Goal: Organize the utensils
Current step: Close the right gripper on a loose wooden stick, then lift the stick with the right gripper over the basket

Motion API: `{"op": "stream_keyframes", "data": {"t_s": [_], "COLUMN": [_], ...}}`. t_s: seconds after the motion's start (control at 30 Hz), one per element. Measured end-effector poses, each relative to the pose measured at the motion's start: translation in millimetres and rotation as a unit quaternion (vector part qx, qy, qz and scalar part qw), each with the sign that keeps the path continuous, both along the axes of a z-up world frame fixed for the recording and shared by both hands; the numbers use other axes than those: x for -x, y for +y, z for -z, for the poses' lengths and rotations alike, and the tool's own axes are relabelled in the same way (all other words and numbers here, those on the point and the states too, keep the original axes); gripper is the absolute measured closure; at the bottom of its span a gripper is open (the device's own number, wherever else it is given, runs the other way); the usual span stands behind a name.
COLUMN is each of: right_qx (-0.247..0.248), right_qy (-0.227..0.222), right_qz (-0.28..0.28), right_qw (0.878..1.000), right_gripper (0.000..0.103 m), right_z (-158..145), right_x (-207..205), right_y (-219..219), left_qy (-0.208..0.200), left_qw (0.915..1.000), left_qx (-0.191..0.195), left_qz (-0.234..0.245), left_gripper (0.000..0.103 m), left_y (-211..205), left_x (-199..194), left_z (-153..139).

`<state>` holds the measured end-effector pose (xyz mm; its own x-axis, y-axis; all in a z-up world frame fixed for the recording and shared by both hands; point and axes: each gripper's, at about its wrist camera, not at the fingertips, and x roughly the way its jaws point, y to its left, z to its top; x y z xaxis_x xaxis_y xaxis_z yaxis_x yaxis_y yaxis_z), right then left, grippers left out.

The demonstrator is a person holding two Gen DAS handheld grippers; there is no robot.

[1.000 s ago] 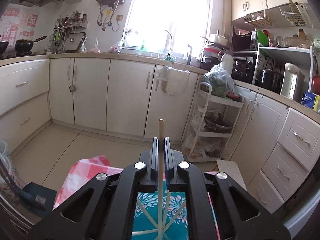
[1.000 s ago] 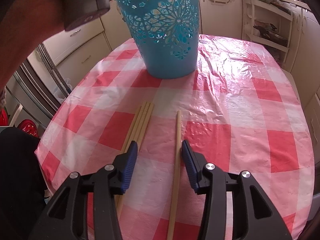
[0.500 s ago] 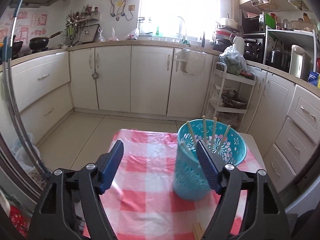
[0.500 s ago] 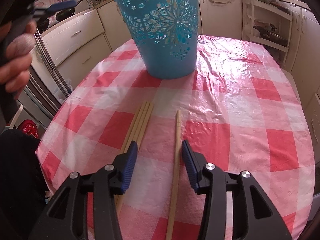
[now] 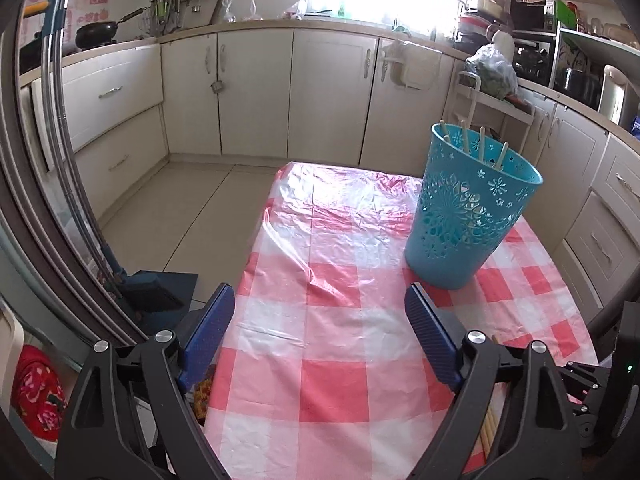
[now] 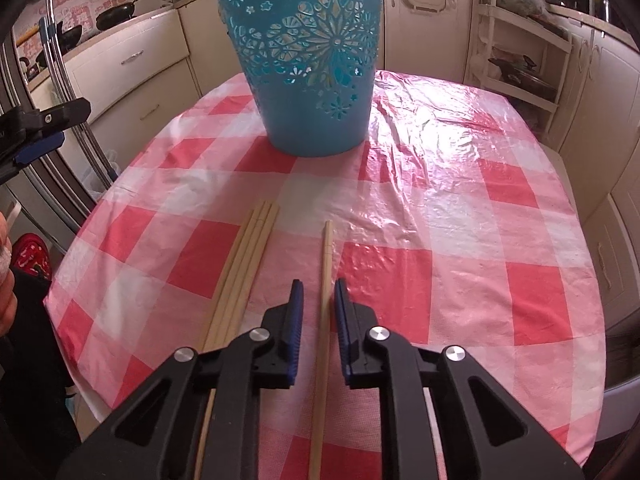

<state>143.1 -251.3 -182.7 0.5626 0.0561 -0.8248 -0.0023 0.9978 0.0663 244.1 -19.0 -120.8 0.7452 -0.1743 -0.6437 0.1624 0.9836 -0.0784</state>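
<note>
A blue cut-out bucket (image 5: pixel 468 220) (image 6: pixel 312 72) stands on the red-checked table (image 6: pixel 440 200), with several chopsticks (image 5: pixel 482 144) upright inside it. My left gripper (image 5: pixel 318 296) hovers over the table's left part, short of the bucket. Its jaws are opening wide and nothing is between them. A single chopstick (image 6: pixel 326 264) lies lengthwise between the jaws of my right gripper (image 6: pixel 319 286), which are closing on it. A thin gap still shows beside the stick. To its left lies a bundle of several chopsticks (image 6: pixel 250 256).
Cream cabinets (image 5: pixel 256 92) ring the room. A white shelf cart (image 6: pixel 520 60) stands behind the table on the right. A dustpan and broom (image 5: pixel 160 292) sit on the floor to the left, by steel bars (image 5: pixel 60 160). A person's hand (image 6: pixel 6 280) shows at the left edge.
The left gripper let go of its chopstick, which now stands in the bucket, opened, and drew back and down to the left. The right jaws narrowed around the single chopstick.
</note>
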Motion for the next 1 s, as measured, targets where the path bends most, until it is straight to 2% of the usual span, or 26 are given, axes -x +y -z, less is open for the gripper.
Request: {"op": "stream_keyframes", "data": {"t_s": [0.1,0.27,0.37,0.5,0.6,0.8,1.0], "right_qx": [-0.006,0.021,0.016,-0.004,-0.042,-0.078,-0.089], "right_qy": [0.007,0.011,0.009,0.009,0.01,0.01,-0.002], "right_qz": [0.007,-0.001,-0.002,0.009,0.022,0.036,0.033], "right_qw": [1.0,1.0,1.0,1.0,0.999,0.996,0.995], "right_gripper": [0.093,0.091,0.091,0.097,0.097,0.097,0.097], "right_z": [-0.6,-0.5,0.0,-0.3,-0.2,-1.4,-7.6], "right_x": [-0.9,-1.7,-1.2,0.3,2.6,6.2,8.2], "right_y": [-3.7,3.4,1.5,-6.6,-17.4,-27.8,-27.9], "left_qy": [0.016,0.032,0.044,0.056,0.061,0.069,0.073], "left_qw": [0.9998,0.9994,0.999,0.9984,0.9981,0.9975,0.9971], "left_qx": [0.006,0.008,0.012,0.011,0.003,-0.01,-0.018], "left_qz": [0.003,0.003,-0.001,-0.005,-0.004,0.002,0.007], "left_gripper": [0.02,0.02,0.02,0.02,0.02,0.02,0.02], "left_y": [-1.3,0.4,1.1,0.6,-3.0,-10.8,-15.5], "left_x": [-1.5,-1.9,-5.1,-8.7,-10.0,-11.8,-11.7], "left_z": [4.1,9.3,12.3,17.1,20.5,26.2,29.2]}}
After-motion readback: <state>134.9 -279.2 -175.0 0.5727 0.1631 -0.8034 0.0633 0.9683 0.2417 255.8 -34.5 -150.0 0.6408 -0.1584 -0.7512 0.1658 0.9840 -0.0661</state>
